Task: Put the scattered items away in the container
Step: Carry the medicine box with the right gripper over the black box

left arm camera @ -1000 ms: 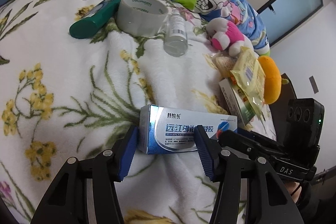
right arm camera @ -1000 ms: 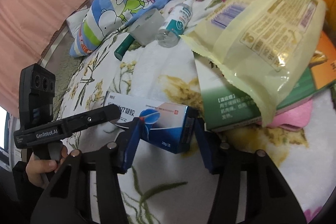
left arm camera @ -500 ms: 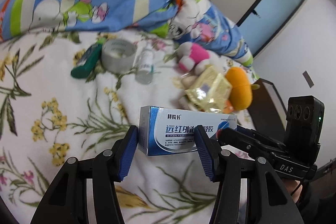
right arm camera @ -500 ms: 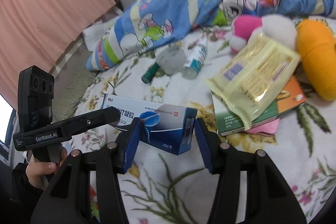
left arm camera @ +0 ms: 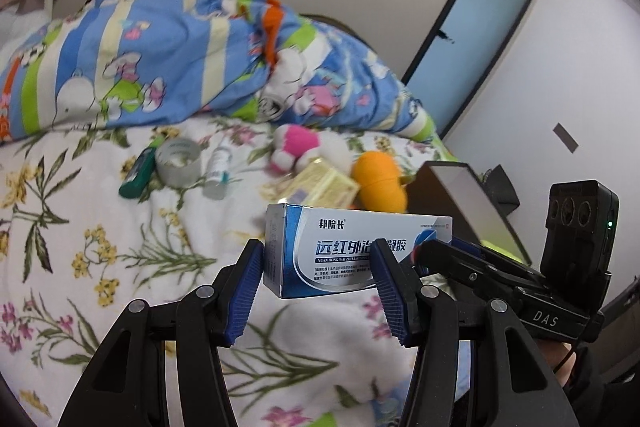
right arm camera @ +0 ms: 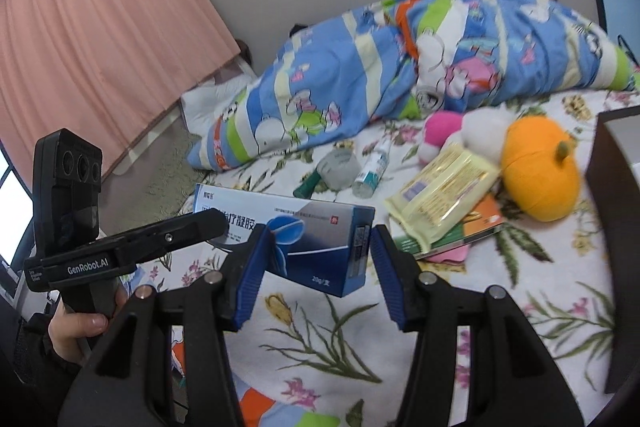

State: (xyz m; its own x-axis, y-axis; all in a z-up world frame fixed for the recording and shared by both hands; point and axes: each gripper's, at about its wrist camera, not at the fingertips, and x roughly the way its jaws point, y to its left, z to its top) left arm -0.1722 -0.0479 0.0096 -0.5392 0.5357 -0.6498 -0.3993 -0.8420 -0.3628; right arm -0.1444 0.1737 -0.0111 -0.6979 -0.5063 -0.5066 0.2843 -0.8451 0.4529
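A blue and silver medicine box (left arm camera: 344,251) hangs in the air above the floral bedspread (left arm camera: 100,235), held at both ends. My left gripper (left arm camera: 320,287) is shut on its left end. My right gripper (right arm camera: 316,271) is shut on its right end (right arm camera: 320,247); that gripper also shows at the right of the left wrist view. On the bed lie a green tube (left arm camera: 138,173), a tape roll (left arm camera: 178,163), a clear bottle (left arm camera: 218,173), a yellow packet (right arm camera: 440,199) over a green box (right arm camera: 460,235), a pink and white plush (right arm camera: 452,131) and an orange plush (right arm camera: 540,171).
A dark brown container (right arm camera: 616,227) stands at the bed's right edge; its rim also shows in the left wrist view (left arm camera: 460,195). A blue cartoon quilt (right arm camera: 400,59) is heaped at the back. A pink curtain (right arm camera: 100,39) hangs at the left.
Both grippers have lifted the medicine box up off the bed and drawn back. The bed items now look smaller and farther, and the dark container has come into view.
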